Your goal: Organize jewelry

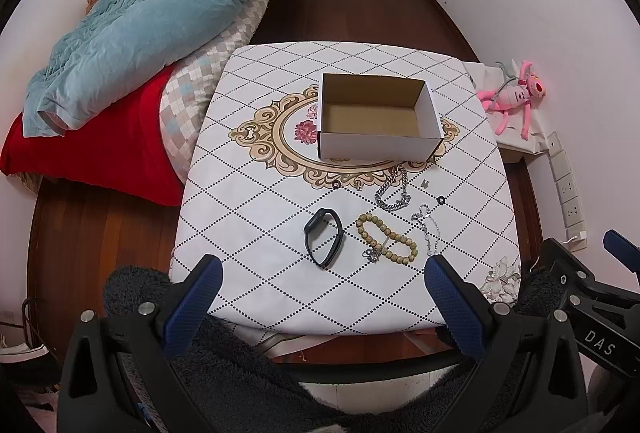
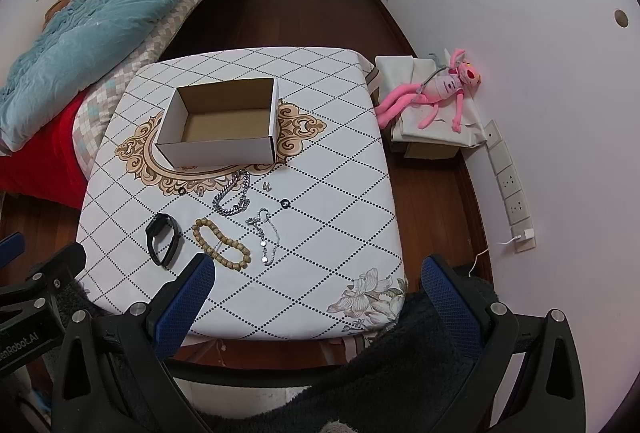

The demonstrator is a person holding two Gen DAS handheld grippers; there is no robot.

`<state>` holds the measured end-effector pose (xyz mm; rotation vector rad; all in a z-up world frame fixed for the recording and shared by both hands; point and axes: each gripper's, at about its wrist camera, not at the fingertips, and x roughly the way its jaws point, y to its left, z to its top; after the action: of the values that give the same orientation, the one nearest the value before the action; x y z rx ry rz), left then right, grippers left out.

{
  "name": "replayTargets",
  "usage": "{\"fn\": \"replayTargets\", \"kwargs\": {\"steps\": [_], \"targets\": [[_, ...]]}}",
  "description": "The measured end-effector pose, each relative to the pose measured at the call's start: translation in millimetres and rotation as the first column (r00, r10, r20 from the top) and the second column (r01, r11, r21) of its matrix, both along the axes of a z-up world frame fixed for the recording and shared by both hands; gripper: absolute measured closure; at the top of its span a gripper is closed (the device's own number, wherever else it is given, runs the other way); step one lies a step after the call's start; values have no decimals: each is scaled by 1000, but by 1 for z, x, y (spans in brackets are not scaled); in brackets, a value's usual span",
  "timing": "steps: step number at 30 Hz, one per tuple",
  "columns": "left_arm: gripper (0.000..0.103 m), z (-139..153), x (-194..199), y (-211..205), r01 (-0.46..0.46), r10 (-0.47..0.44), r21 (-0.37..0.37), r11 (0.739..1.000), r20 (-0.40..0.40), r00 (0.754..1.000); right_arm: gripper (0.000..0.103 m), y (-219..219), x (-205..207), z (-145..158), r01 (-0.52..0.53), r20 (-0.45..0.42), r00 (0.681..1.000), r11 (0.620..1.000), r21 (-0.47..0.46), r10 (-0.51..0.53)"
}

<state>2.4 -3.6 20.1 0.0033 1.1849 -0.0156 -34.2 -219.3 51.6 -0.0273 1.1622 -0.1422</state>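
Both blue-padded tongs spread wide, gripping nothing; white cardboard box bare, every jewelry piece lying just before it.

On the desk I count one open box, one black band, one bead bracelet, two silver chains, and four small pieces.

A home bedroom: bed with blue quilt, pink plush toy.
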Motion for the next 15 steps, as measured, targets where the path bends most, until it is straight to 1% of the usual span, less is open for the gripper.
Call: {"fn": "replayTargets", "kwargs": {"steps": [15], "targets": [[0, -4, -5, 1, 3, -3, -5, 1000, -1, 1000, 0, 1, 1, 0, -1, 0, 1000, 1000, 3, 1]]}}
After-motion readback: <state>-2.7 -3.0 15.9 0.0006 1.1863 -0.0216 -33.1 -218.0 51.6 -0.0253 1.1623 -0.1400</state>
